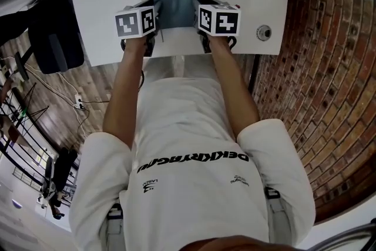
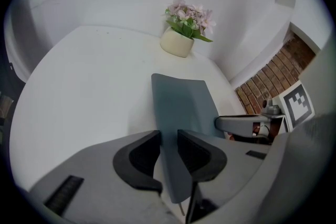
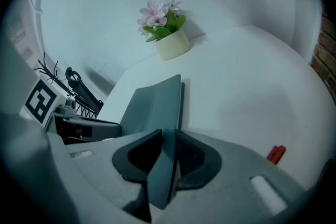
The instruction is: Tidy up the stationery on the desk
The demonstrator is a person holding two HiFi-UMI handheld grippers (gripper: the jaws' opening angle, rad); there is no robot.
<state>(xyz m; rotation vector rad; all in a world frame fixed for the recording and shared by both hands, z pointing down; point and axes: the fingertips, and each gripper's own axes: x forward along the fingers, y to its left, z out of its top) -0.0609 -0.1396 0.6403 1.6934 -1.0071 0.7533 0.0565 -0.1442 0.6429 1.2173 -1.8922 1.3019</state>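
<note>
Notebook held two-handed: my left claw (image 2: 169, 147) is clenched on the near left edge of a thin grey-blue notebook (image 2: 181, 102). My right claw (image 3: 167, 152) is clenched on its near right edge. Between each pair of pads the cover stands on edge, curving up from the flatter part that stretches ahead of both claws over the white bench (image 2: 79, 92). I cannot tell whether its far end touches the bench.

I judge the double grip is there because the notebook is limp. Pinched on one side only, it would likely sag or fall open, while a claw on each side keeps it closed and steady for carrying.

Well ahead of the claws, past the notebook's far edge and apart from it, stands a cream flower pot (image 2: 178, 42) with pink blooms, against the wall.
</note>
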